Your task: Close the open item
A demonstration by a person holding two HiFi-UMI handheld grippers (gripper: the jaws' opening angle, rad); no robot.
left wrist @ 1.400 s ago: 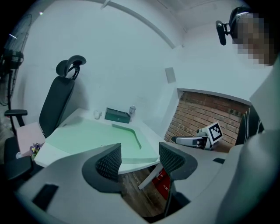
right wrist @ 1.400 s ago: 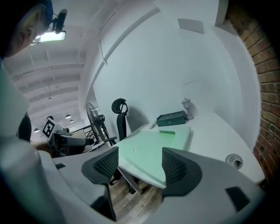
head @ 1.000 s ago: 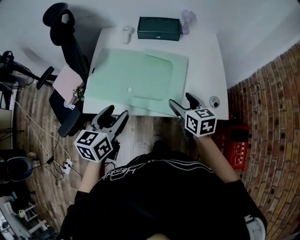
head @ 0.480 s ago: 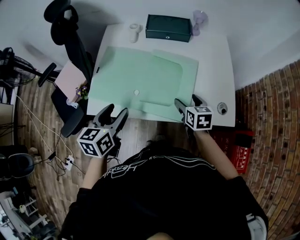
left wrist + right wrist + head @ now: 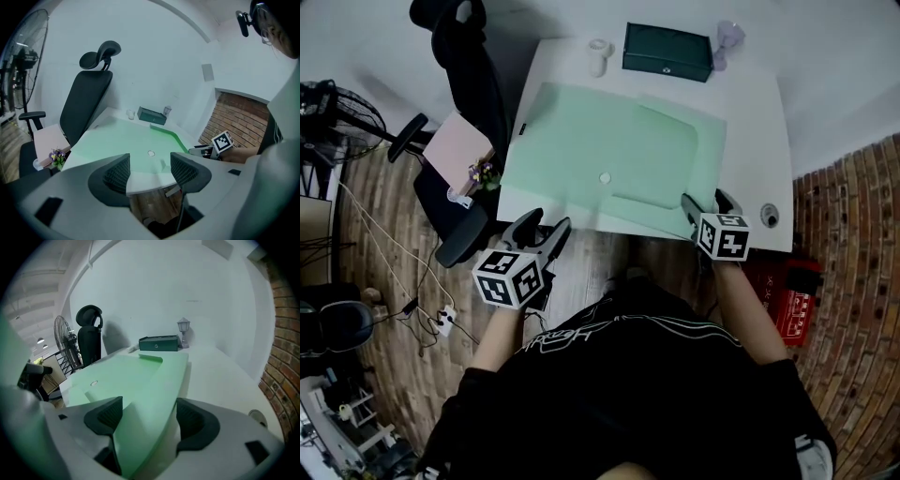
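Note:
A pale green folder (image 5: 600, 141) lies open on the white table (image 5: 752, 131), its inner flap (image 5: 666, 169) on the right and a small round snap (image 5: 606, 177) near the front. My right gripper (image 5: 708, 201) is at the folder's front right corner, open, with the flap's raised edge (image 5: 150, 394) running between its jaws (image 5: 146, 416). My left gripper (image 5: 546, 223) hangs open just off the table's front left edge, nothing between its fingers (image 5: 150, 171), facing the folder (image 5: 126, 140).
At the table's back stand a dark green box (image 5: 667, 52), a small lamp (image 5: 729, 37) and a white cup (image 5: 599, 54). A cable hole (image 5: 770, 215) sits at the front right. A black office chair (image 5: 464, 56) is to the left, a red case (image 5: 792, 291) on the floor.
My right gripper has moved forward and down over the folder's front right corner. The left gripper has hardly shifted; the head view has swung.

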